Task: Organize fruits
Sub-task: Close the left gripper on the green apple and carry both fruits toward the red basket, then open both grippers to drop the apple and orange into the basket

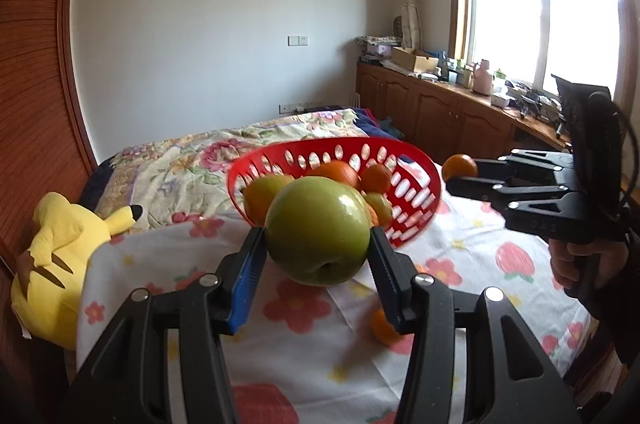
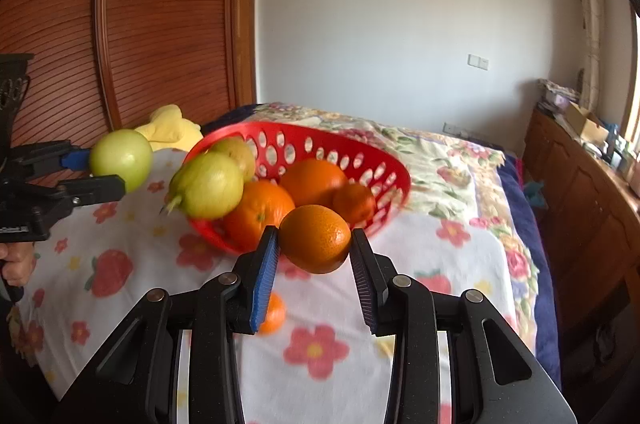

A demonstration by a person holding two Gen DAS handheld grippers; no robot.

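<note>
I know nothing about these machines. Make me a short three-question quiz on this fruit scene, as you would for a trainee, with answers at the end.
1. True or false: the left claw is shut on a green apple.
2. Multiple choice: what does the right claw hold? A) a pear B) an orange C) nothing
3. Fill in: one small orange fruit lies loose on the flowered cloth, outside the red ____.

Key: 1 true; 2 B; 3 basket. Both held fruits are up in the air near the basket, which already holds oranges and green pears.
</note>
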